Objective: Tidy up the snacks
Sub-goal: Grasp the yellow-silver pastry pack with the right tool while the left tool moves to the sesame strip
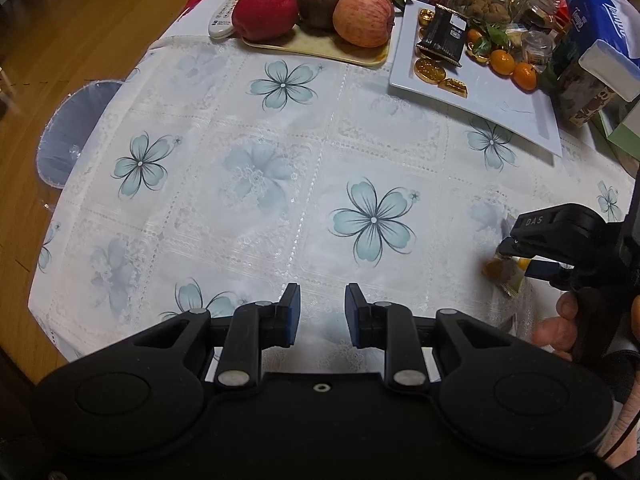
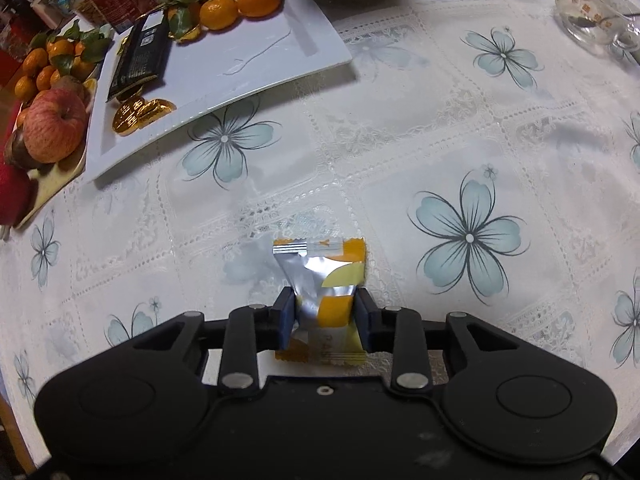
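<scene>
My right gripper (image 2: 325, 312) is shut on a silver and yellow snack packet (image 2: 324, 280), low over the flowered tablecloth. The packet (image 1: 505, 274) and the right gripper (image 1: 516, 250) also show at the right edge of the left wrist view. My left gripper (image 1: 322, 312) is open and empty above the near side of the table. A white rectangular plate (image 2: 256, 60) lies at the far left and holds a black snack packet (image 2: 142, 56), gold foil chocolates (image 2: 138, 114) and small oranges (image 2: 236, 6). The plate (image 1: 496, 100) is at the upper right in the left wrist view.
A fruit tray (image 1: 320, 46) with apples, kiwis and oranges and a remote control (image 1: 230, 10) stand at the back. Jars, a blue tissue box (image 1: 596, 20) and cartons crowd the far right. A glass cup (image 2: 596, 12) stands at the far right. A stool (image 1: 74, 132) is beside the table.
</scene>
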Demonstrator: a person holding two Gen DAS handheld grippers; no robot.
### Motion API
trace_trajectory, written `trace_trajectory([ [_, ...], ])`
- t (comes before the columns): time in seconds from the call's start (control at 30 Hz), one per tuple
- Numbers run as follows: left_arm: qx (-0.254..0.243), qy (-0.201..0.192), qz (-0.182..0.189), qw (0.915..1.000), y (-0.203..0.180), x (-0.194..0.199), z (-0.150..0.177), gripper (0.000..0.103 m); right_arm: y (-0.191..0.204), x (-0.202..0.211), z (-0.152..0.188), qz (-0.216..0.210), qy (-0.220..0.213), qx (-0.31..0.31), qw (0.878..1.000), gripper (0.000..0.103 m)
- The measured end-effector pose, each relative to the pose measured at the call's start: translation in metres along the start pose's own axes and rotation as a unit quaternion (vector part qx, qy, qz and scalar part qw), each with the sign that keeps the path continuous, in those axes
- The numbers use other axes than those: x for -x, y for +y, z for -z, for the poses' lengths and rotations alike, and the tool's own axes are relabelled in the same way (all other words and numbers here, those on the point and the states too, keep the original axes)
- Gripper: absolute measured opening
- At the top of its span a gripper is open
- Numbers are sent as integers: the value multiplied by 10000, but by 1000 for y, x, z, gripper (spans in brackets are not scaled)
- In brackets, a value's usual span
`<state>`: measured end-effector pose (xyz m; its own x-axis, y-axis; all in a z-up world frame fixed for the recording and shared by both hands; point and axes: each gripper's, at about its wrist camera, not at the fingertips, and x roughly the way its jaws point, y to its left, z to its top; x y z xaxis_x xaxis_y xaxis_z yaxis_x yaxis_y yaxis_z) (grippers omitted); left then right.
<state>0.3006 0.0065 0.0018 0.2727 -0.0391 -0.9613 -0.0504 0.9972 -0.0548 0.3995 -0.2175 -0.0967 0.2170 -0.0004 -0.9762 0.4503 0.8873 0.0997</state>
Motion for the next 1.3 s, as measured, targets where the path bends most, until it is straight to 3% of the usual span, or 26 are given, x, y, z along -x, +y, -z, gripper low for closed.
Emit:
trace_trajectory([
  [0.3, -483, 21, 12, 9988, -31, -12, 11, 34, -61, 31, 11, -292, 185, -305, 9989, 30],
  [0.47, -1098, 191, 340, 9932, -63, -23, 25, 34, -103, 55, 22, -262, 298, -560, 9976, 31],
  [0.67, -1652, 342, 837, 9821, -93, -33, 45, 34, -145, 71, 36, -776, 734, -1210, 9869, 31],
  [0.9, -2150, 132, 722, 9739, -114, -42, 60, 34, -156, 87, 27, -763, 587, -1289, 9870, 31],
  [1.0, -2339, 99, 893, 9681, -122, -41, 63, 34, -161, 87, 23, -889, 705, -1284, 9852, 31],
  [1.3, -2916, -224, 583, 9545, -142, -41, 76, 35, -170, 79, 25, -1115, 1083, -1402, 9779, 31],
])
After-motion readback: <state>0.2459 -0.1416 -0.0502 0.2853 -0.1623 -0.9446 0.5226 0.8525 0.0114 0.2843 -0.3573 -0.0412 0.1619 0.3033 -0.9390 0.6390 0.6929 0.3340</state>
